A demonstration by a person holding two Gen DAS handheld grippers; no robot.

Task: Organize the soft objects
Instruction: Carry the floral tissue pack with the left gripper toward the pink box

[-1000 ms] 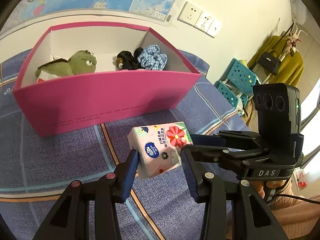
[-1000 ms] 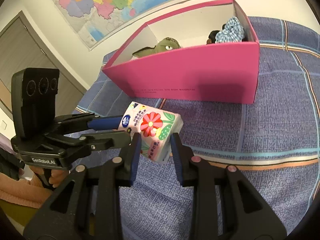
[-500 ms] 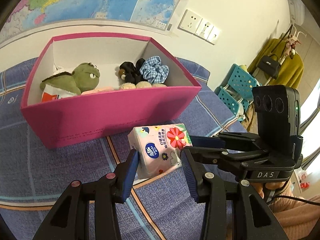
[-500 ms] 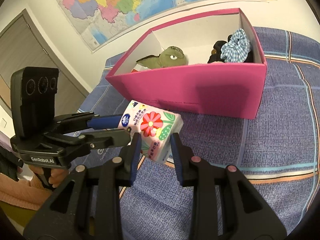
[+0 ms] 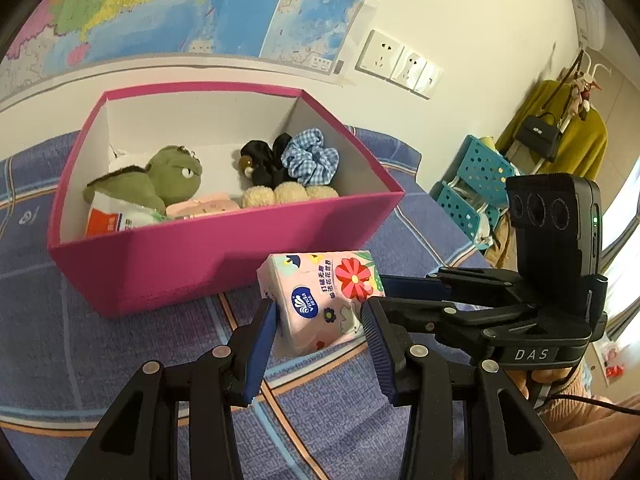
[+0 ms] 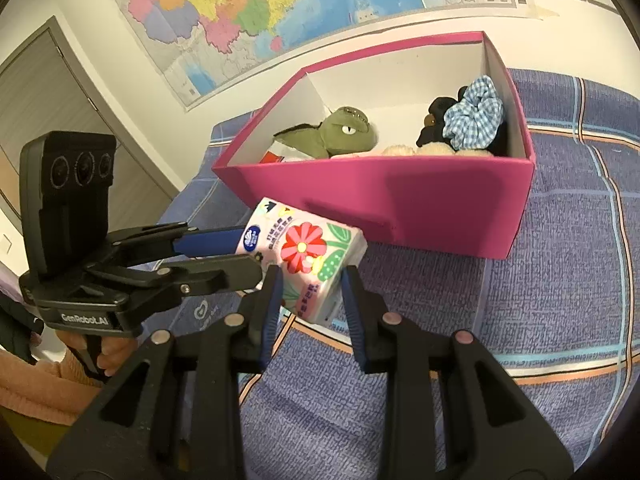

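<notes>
A: Where is the tissue pack (image 5: 325,297)?

B: Off the blue plaid cloth (image 5: 52,336), just in front of the pink box (image 5: 224,256), at about the height of its near wall. Both grippers have it.

A: How do the fingers sit?

B: The left gripper (image 5: 320,320) is closed partway, its blue pads pressed on two sides of the pack. The right gripper (image 6: 310,294) is narrowed onto the same pack (image 6: 306,264) from the other end, pads touching its sides.

A: And inside the box?

B: A green plush toy (image 5: 156,184) lies at the left over a white packet. A blue checked scrunchie (image 5: 310,156) and a black scrunchie (image 5: 262,160) sit at the right, cream fluffy pieces just before them
</notes>
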